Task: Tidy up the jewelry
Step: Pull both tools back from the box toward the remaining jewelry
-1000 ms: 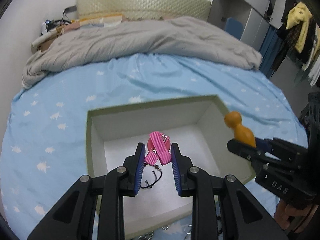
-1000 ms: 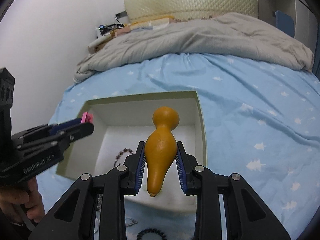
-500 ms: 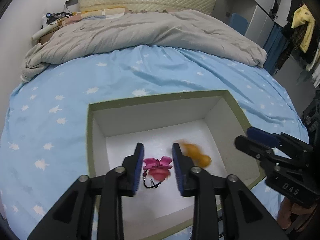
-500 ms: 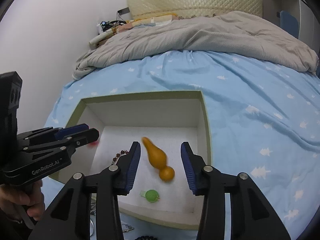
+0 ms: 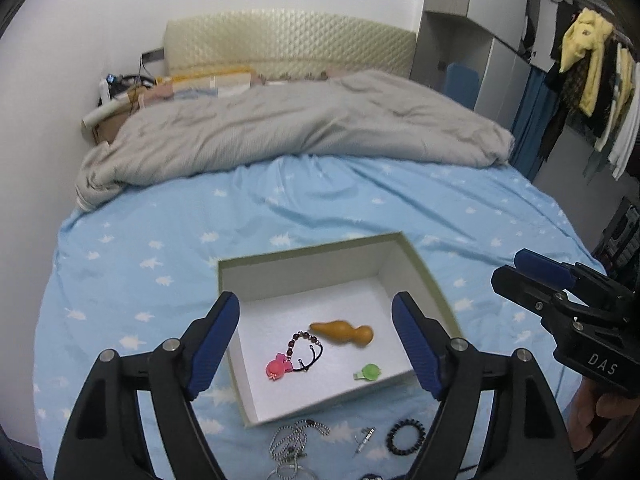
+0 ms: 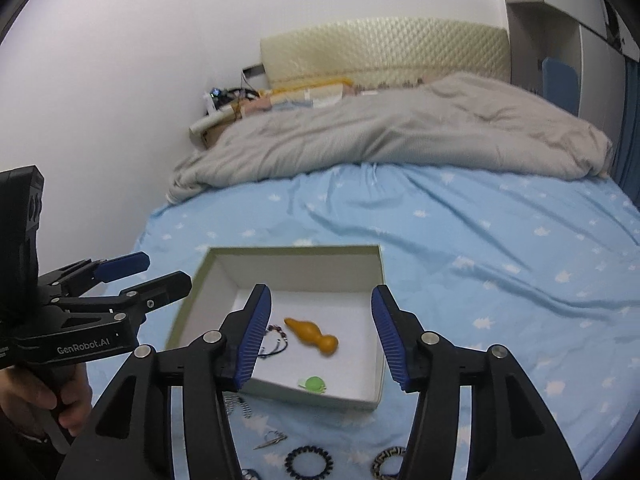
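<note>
Bed [image 5: 360, 216]: box [image 5: 430, 280], both tongs agape

Colours on the bed and in the box

Pale blue sheet [image 5: 280, 208] with white stars; plain grey duvet [image 5: 288, 132]; box [image 5: 320, 246] olive-green outside, white inside, holding an orange gourd [image 5: 344, 332], pink charm [image 5: 276, 368], green clip [image 5: 369, 372]; black fingers [image 5: 218, 336] with blue ribbed pads; cream quilted headboard [image 5: 288, 46].

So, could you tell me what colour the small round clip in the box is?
Bright green clip, clearest in the left wrist view.
</note>
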A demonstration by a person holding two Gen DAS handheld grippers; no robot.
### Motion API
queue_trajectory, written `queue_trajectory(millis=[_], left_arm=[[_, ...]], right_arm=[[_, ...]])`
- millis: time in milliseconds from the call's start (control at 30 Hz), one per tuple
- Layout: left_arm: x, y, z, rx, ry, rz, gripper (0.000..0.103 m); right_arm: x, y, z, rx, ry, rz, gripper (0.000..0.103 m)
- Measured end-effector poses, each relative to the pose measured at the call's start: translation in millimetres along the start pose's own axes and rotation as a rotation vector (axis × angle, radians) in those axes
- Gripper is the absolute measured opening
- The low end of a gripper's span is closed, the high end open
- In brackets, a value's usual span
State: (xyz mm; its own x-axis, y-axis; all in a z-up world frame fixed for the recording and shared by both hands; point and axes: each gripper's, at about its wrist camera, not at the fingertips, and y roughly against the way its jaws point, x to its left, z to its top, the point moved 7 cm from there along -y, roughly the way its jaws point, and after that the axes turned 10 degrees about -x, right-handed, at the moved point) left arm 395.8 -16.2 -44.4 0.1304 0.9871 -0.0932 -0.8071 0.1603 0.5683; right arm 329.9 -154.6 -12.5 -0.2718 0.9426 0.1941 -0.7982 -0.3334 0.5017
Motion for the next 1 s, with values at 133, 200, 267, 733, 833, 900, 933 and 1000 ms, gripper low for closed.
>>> queue_trajectory(millis=[133, 200, 267, 733, 833, 900, 933, 1000], left_arm=[[-7, 42, 8, -0.048, -0.003, -0.001, 0.079], [-9, 64, 11, -0.076, -0.003, 0.002, 0.079], [-11, 84, 12, -0.094, 0.004, -0.002, 0.079], [-39, 191, -24, -0.184, 0.007, -0.022, 0.079], [-42, 200, -40, -0.181, 0.014, -0.029, 0.079], [-43, 207, -51, -0.184, 0.016, -0.032, 0.079], [-42, 208, -54, -0.183, 0.017, -0.033, 0.079], [-44, 212, -66, -0.181, 0.013, -0.035, 0.079]], right_arm=[[10, 35, 8, -0.047, 0.003, 0.005, 0.052], [15, 53, 10, -0.070, 0.005, 0.007, 0.052], [20, 71, 11, -0.090, 0.009, 0.010, 0.052], [55, 171, -19, -0.199, 0.039, 0.023, 0.055], [58, 185, -34, -0.214, 0.040, 0.015, 0.057], [57, 192, -44, -0.226, 0.035, 0.004, 0.057], [57, 195, -49, -0.228, 0.035, -0.007, 0.057], [55, 199, -58, -0.231, 0.027, -0.011, 0.057]])
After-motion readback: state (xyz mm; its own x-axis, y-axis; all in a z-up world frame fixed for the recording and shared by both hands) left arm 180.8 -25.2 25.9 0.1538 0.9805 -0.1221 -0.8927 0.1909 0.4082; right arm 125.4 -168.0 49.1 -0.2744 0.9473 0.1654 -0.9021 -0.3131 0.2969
